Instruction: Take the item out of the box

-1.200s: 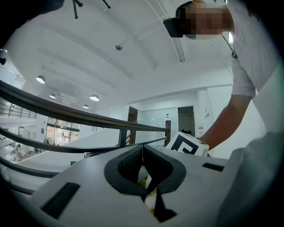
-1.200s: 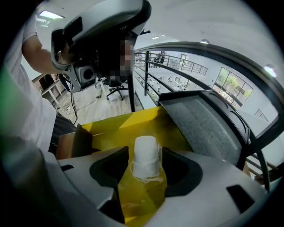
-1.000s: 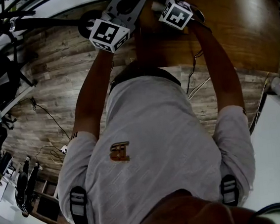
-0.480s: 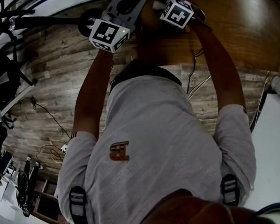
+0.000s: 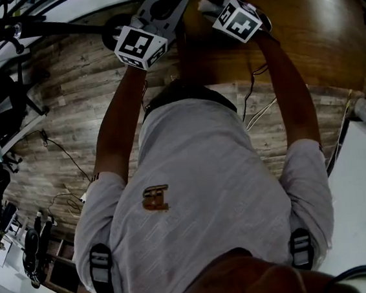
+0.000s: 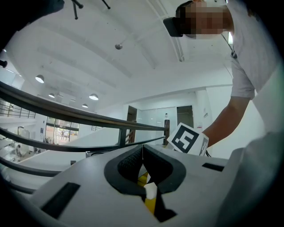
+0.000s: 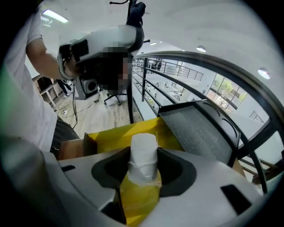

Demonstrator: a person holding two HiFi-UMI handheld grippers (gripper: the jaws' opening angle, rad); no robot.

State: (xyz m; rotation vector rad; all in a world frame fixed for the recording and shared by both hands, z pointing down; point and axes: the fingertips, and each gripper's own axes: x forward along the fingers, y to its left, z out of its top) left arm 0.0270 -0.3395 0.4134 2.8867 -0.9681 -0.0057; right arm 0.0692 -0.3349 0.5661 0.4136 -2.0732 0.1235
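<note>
Head view looks steeply down over the person's shirt (image 5: 194, 193); each gripper view sits close behind its jaws, left level, right tilted down, both catching the yellow box (image 7: 123, 135)

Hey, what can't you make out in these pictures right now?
Yellow box inside: right gripper view, hidden by the white wrapped item.
Box and item: head view, out of sight past the top edge.
Left claw contents: left gripper view, only yellow and white slivers show.
</note>
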